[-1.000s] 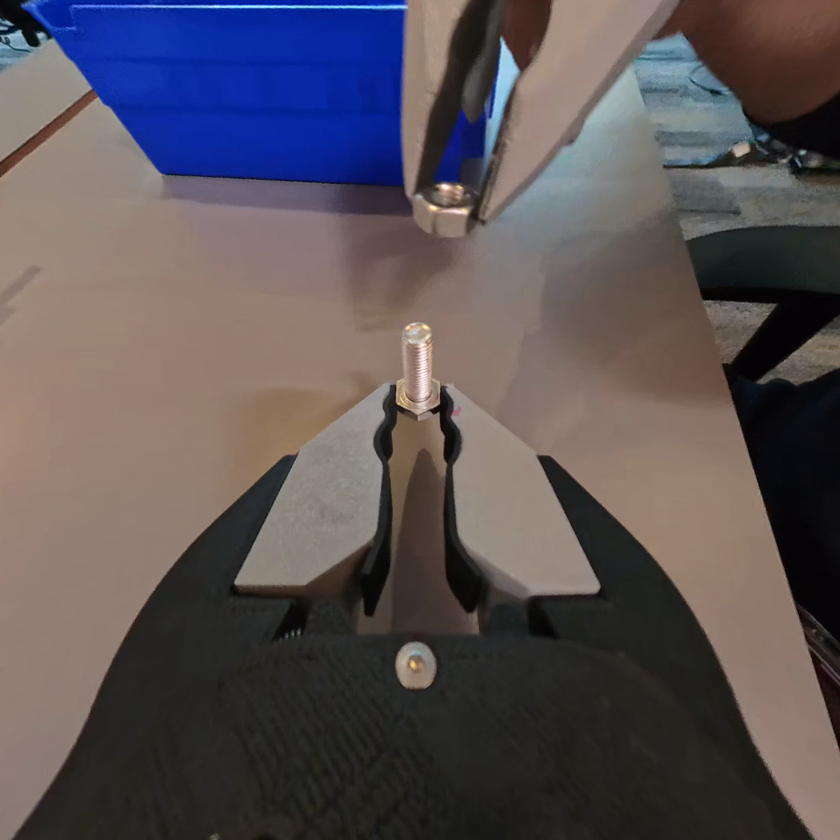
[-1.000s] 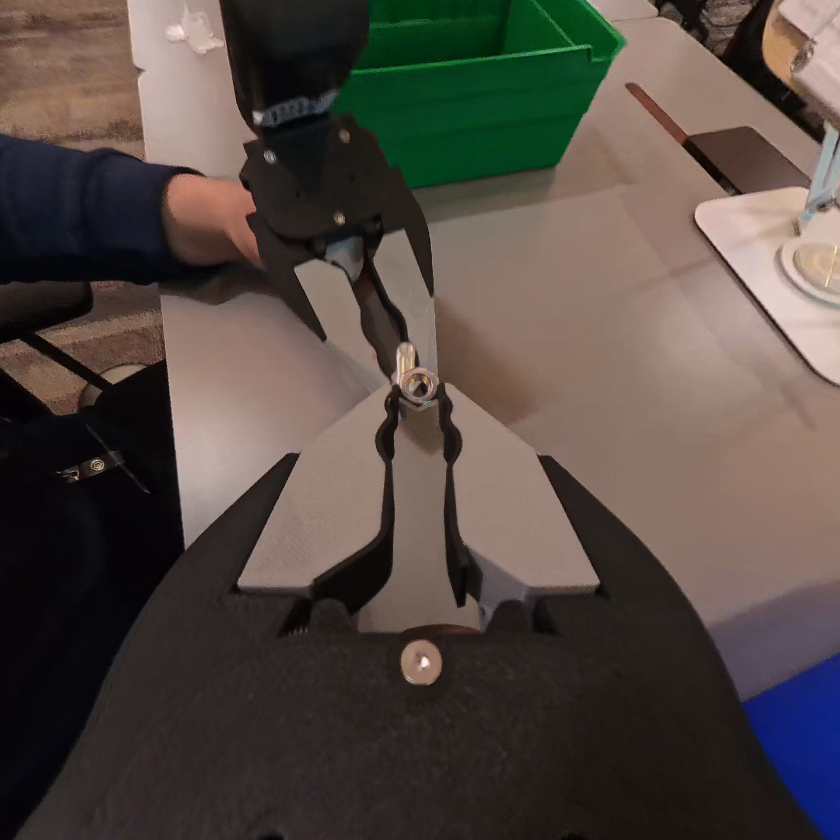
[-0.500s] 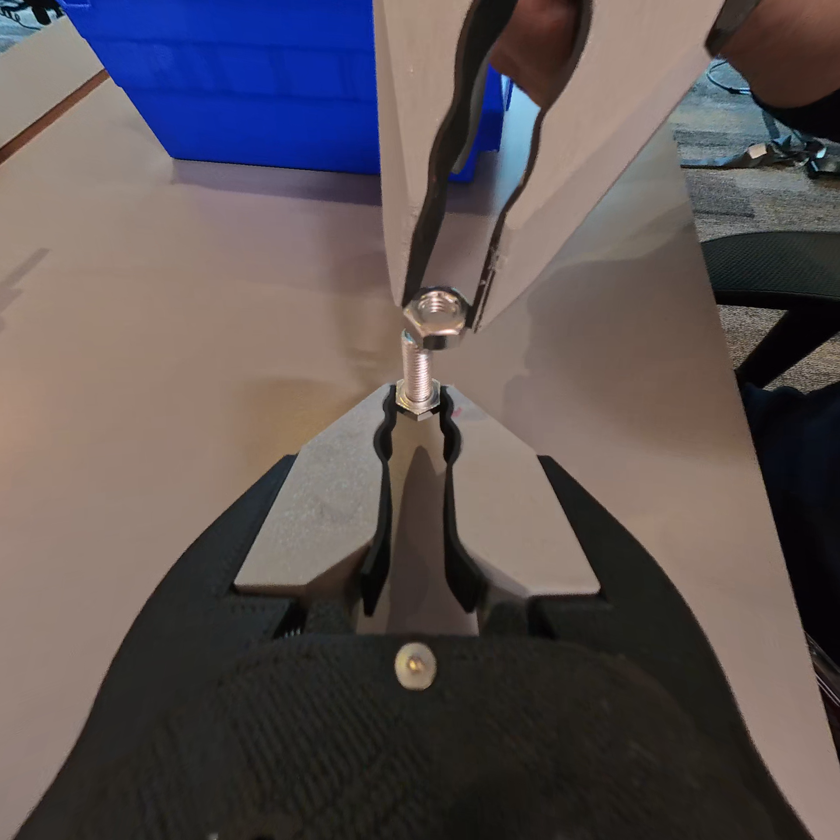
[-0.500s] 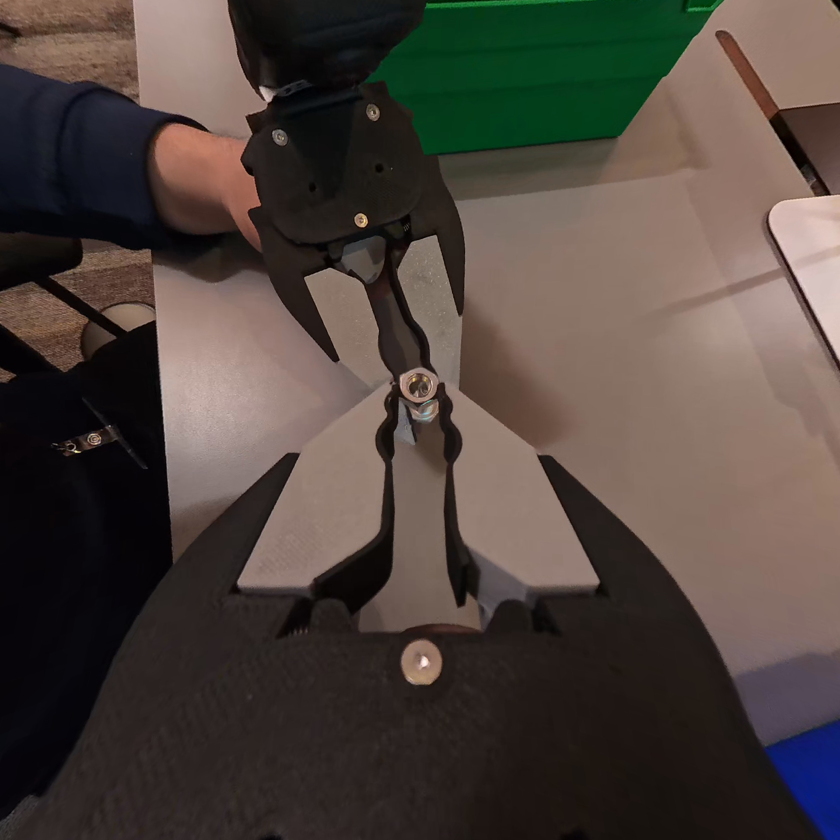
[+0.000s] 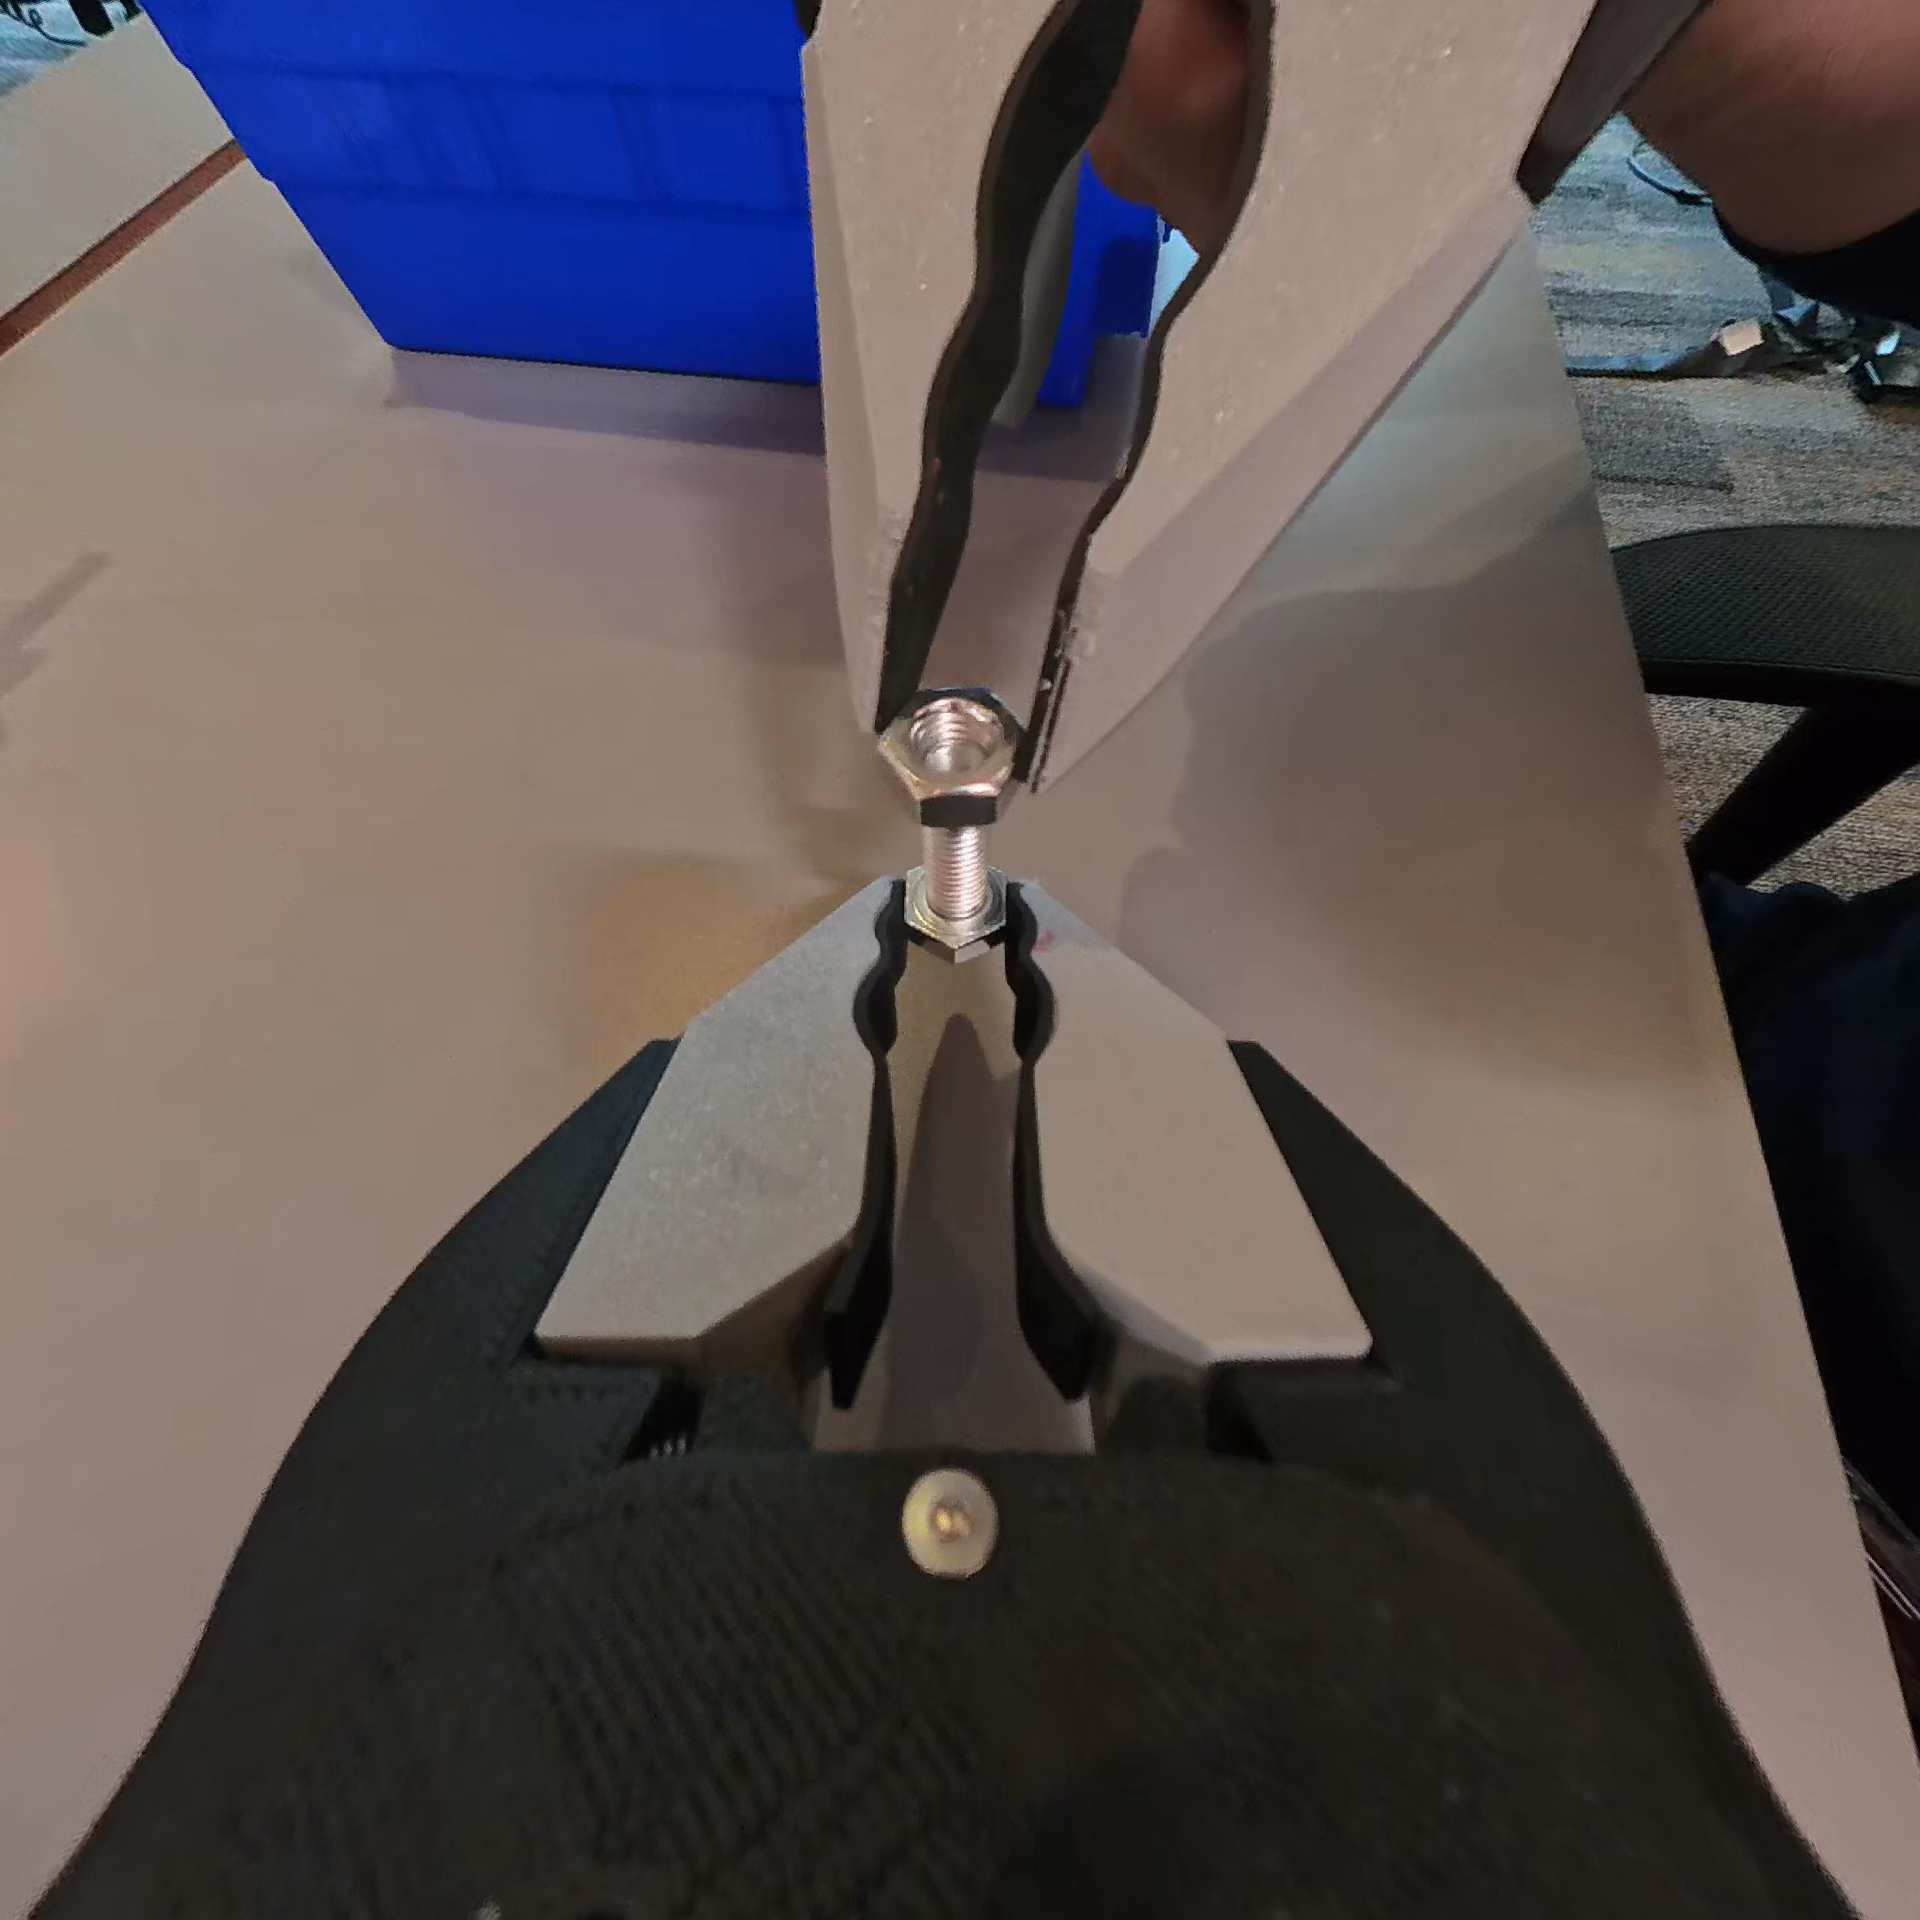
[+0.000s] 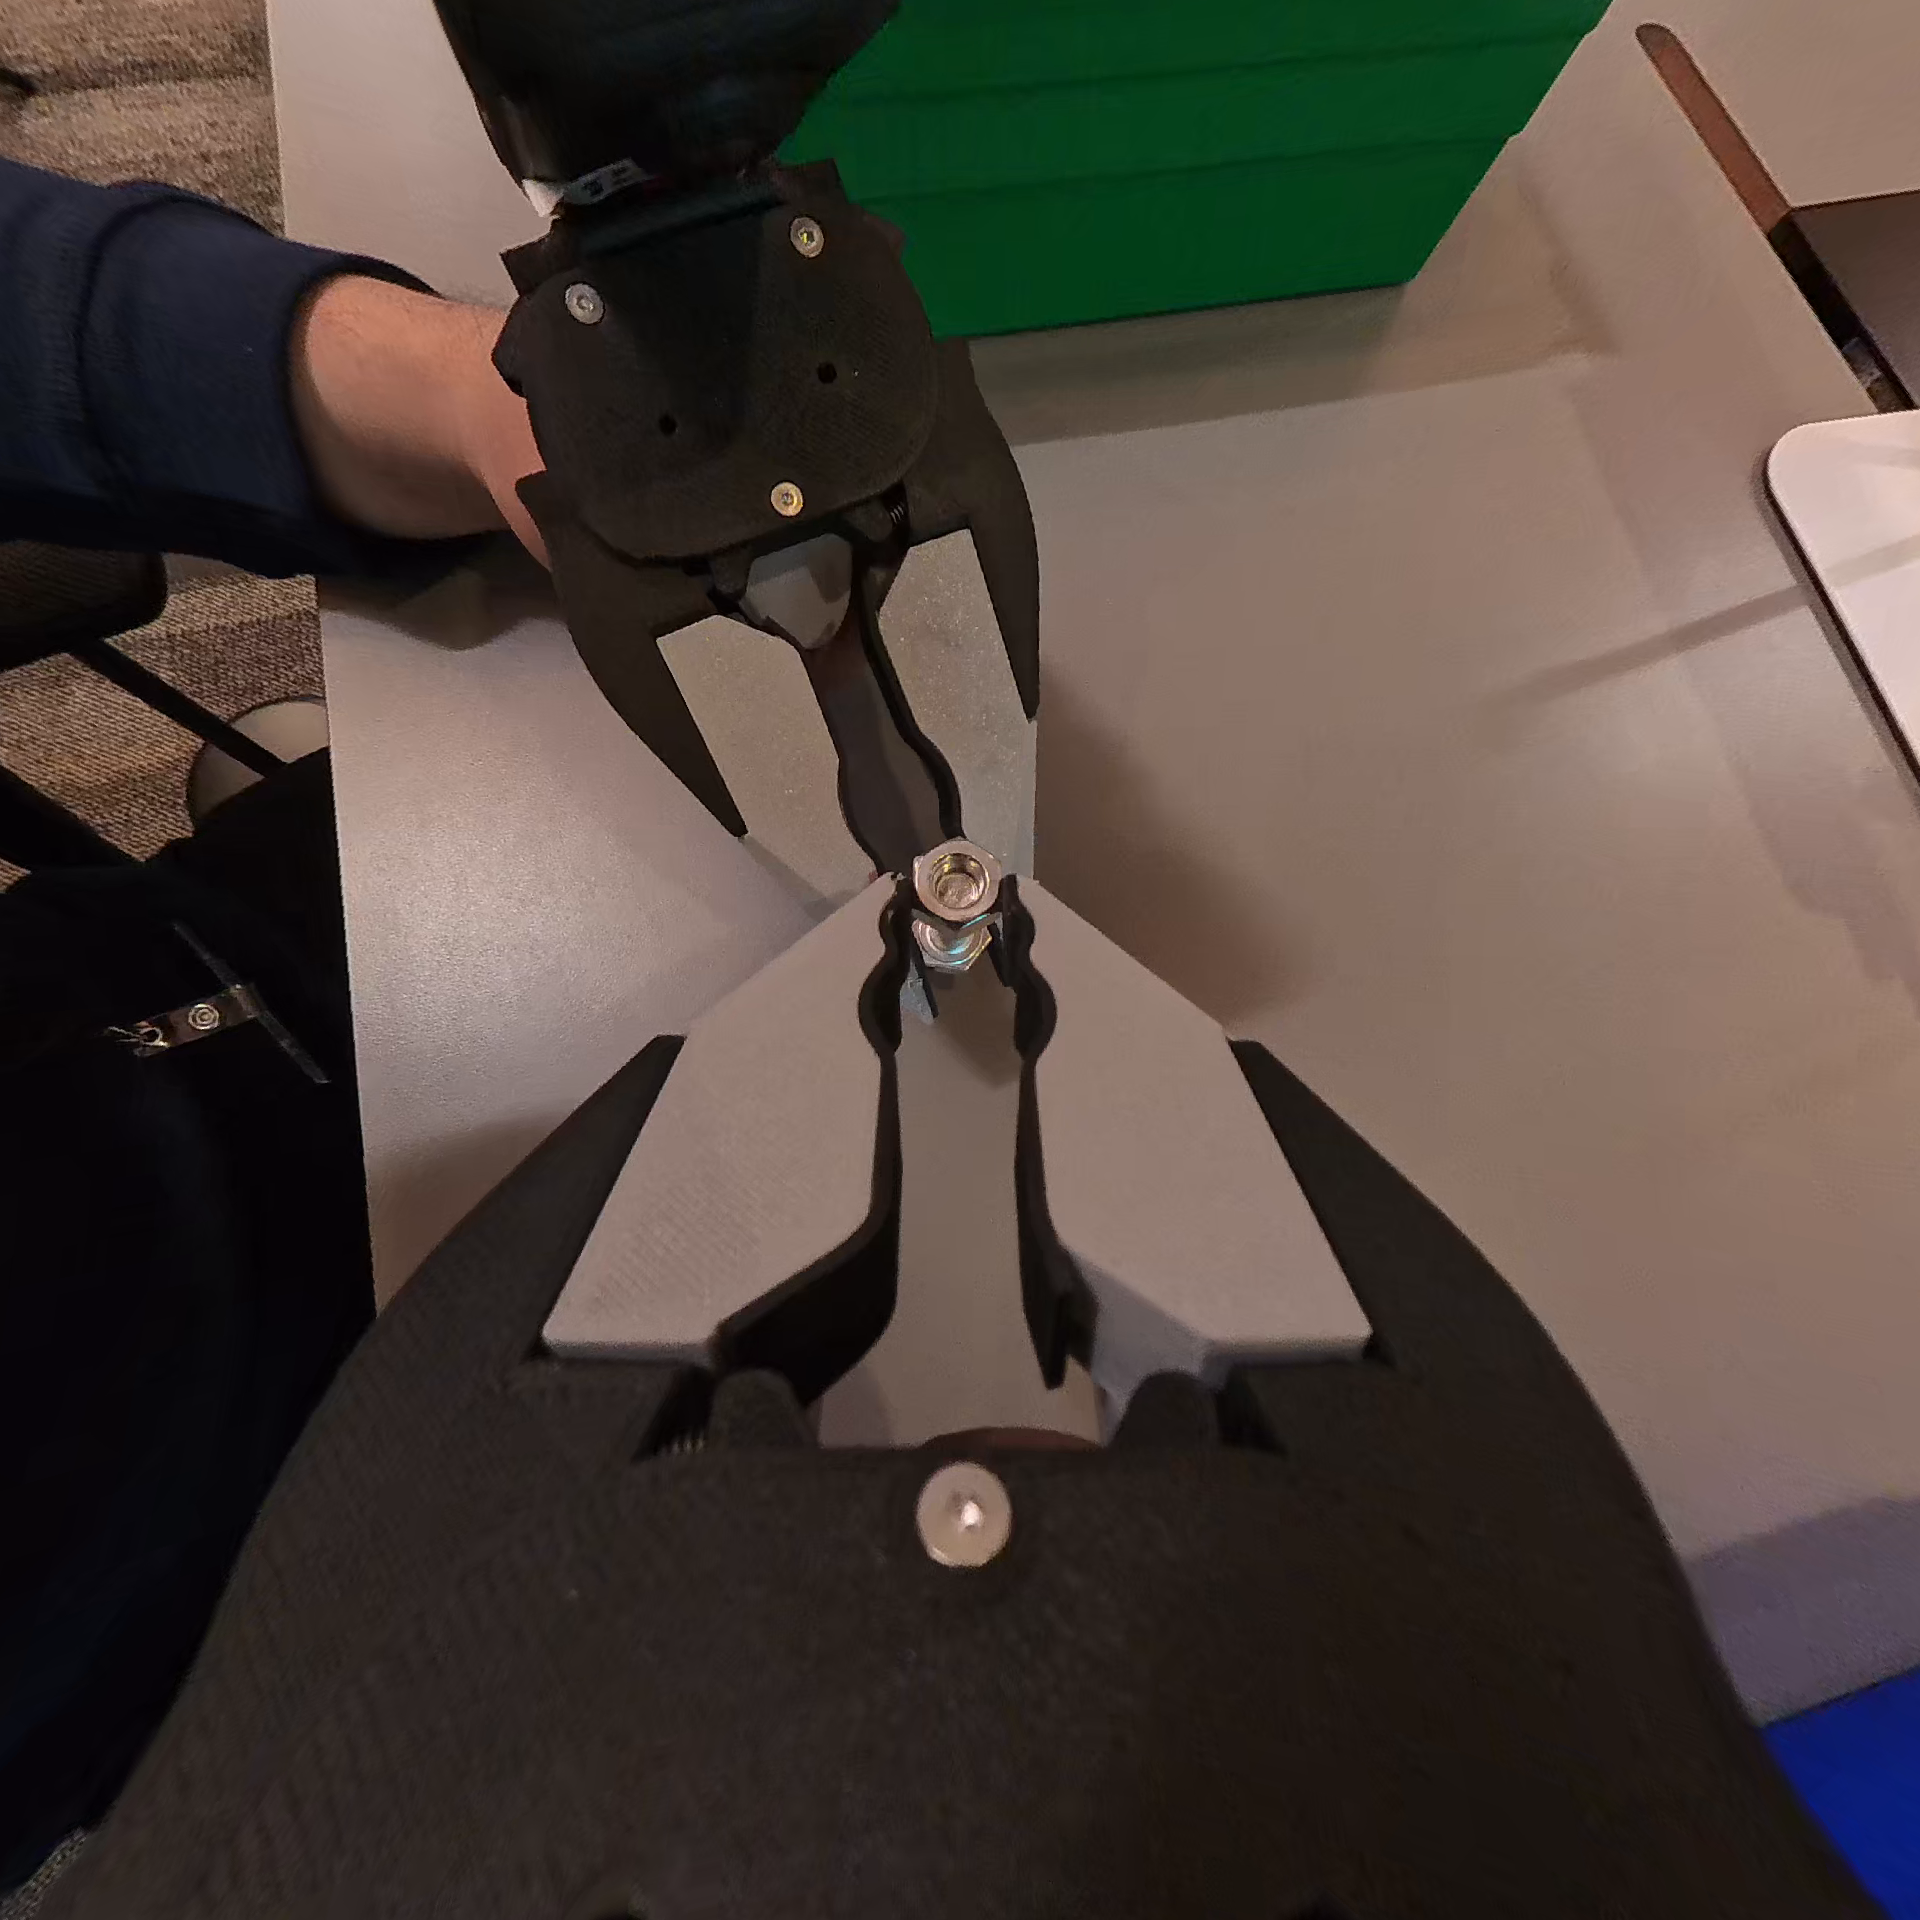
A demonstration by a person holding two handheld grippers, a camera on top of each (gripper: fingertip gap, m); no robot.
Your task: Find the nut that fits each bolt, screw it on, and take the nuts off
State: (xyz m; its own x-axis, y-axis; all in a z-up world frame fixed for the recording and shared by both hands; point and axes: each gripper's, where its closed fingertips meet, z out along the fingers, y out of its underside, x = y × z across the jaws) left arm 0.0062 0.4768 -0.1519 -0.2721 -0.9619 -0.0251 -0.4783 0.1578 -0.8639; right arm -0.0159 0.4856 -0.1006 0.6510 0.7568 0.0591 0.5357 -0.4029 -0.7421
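Note:
My left gripper (image 5: 951, 920) is shut on the hex head of a silver bolt (image 5: 951, 883) and holds it upright above the grey table. My right gripper (image 6: 954, 894) is shut on a silver hex nut (image 6: 954, 883). In the left wrist view the right gripper (image 5: 956, 727) comes down from above with the nut (image 5: 948, 750) resting on the tip of the bolt's thread. In the right wrist view the left gripper (image 6: 935, 873) reaches in from the far side, and the bolt head (image 6: 951, 948) shows just under the nut.
A blue bin (image 5: 582, 187) stands at the far side in the left wrist view. A green bin (image 6: 1143, 156) stands at the back in the right wrist view, with a white tray (image 6: 1860, 561) at the right. A person's sleeve and hand (image 6: 343, 416) hold the left gripper. The gap from one gripper's tips to the other's is roughly 5 centimeters.
My right gripper has come down toward the bolt with the nut. The nut was well above the bolt one second ago and now sits on its tip. The left gripper has stayed in place.

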